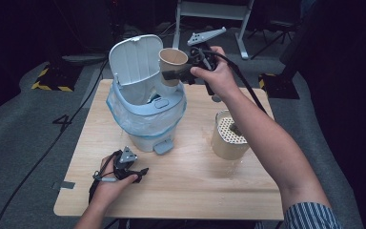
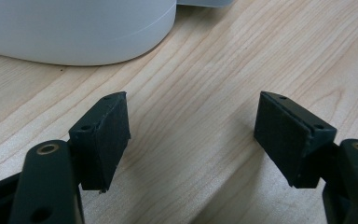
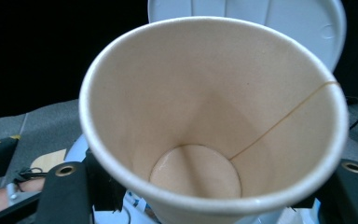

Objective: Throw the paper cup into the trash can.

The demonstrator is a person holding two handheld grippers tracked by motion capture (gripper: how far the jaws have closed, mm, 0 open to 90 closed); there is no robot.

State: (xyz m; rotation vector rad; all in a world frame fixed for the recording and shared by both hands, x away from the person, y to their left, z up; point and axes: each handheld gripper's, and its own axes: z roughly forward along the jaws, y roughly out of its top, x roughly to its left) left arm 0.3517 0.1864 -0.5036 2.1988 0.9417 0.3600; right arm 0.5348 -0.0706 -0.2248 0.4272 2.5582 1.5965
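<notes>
Paper cup (image 1: 173, 62) clamped in the right gripper (image 1: 181, 74), above the open pedal bin (image 1: 147, 112).
Its gripper view looks into the empty cup (image 3: 209, 121), seemingly about upright, mouth up; the high view shows the left gripper (image 1: 140, 172), jaws apart, on the wooden table (image 1: 195, 186) before the bin.

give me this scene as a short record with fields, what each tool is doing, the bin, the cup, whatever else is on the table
right tool: shut on paper cup, held above the bin
paper cup: upright, looks empty inside
bin: pale blue, lid open and standing up, plastic liner inside, pedal at its foot
left tool: open, holding nothing, low over the table near the bin's base
other item: tan container with a perforated top, right of the bin
</notes>
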